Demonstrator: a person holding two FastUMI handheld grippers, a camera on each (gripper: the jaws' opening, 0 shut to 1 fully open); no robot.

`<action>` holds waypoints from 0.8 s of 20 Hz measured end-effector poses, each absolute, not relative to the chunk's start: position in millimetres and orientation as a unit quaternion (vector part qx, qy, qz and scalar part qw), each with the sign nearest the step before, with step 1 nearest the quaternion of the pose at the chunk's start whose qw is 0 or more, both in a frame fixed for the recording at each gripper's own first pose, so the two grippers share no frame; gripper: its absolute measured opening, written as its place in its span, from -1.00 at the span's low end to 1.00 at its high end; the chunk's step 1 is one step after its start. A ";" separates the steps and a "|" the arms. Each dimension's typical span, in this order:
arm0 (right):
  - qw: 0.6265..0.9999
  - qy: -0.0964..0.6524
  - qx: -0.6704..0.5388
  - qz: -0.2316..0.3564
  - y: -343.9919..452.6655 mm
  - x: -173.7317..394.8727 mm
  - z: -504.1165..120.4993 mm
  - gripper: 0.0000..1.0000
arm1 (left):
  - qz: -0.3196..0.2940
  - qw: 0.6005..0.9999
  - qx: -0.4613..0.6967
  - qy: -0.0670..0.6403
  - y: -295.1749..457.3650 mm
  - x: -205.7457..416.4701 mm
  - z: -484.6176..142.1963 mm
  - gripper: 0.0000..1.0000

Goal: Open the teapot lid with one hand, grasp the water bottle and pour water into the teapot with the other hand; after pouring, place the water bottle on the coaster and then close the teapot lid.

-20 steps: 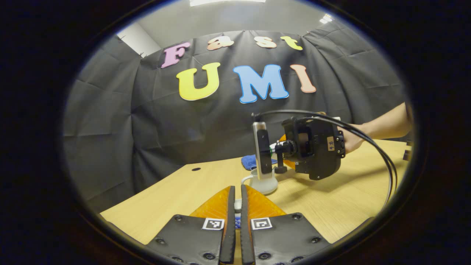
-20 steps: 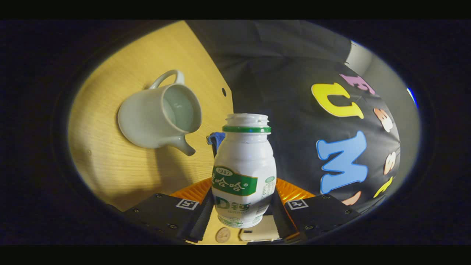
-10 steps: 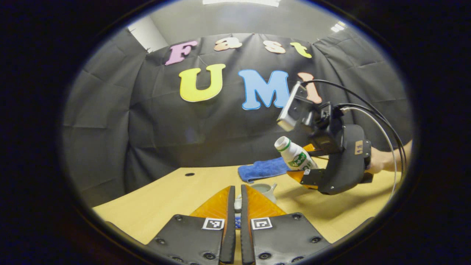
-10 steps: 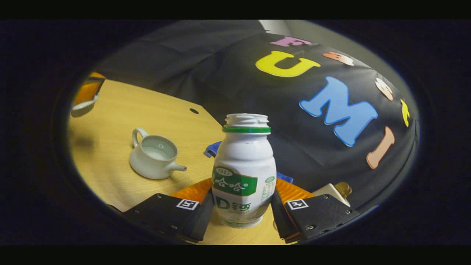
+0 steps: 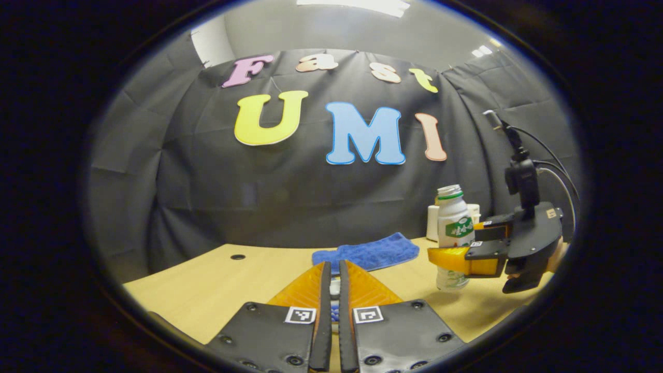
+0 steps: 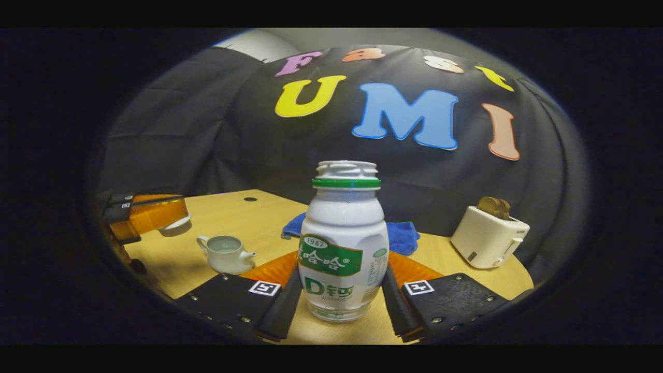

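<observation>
Water bottle (image 6: 344, 243) tipped back upright, moved right, away from teapot (image 6: 226, 254).

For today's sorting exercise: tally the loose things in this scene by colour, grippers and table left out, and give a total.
White: 4, the water bottle, teapot, teapot lid, toaster.
Blue: 1, the cloth.
Total: 5.

The right gripper (image 6: 342, 305) is level, its jaws closed on the upright bottle (image 6: 344, 243), just above the surface (image 6: 248, 212). The left gripper (image 5: 331, 290) holds its jaws nearly together, pinching something small and pale, raised over the surface.
</observation>
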State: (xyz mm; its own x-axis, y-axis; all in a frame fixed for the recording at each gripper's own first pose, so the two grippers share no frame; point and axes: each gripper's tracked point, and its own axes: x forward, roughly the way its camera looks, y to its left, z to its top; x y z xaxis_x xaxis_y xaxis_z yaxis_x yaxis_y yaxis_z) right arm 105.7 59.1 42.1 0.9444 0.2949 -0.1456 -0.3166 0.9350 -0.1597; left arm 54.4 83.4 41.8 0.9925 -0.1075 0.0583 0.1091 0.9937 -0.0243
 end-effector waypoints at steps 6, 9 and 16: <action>0.992 0.059 -0.014 0.110 3.3 102.1 49.8 0.43 | -0.058 0.997 -0.042 0.005 82.3 98.6 18.6 -0.75; 0.995 0.055 0.003 0.089 -20.8 107.1 53.2 0.43 | -0.064 0.997 -0.027 0.023 80.4 113.5 4.0 -0.68; 0.995 0.057 -0.017 0.076 -38.0 112.7 51.5 0.43 | -0.066 0.996 -0.019 0.063 75.4 129.2 -28.2 -0.68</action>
State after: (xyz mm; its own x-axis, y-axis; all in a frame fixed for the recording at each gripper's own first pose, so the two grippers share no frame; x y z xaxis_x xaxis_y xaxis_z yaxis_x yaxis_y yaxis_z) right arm 112.7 -38.0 51.5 0.9821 0.1486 -0.1159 -0.1523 0.9880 -0.0243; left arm 129.2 75.4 -28.2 0.9834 -0.1336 -0.1230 0.1287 0.9906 -0.0471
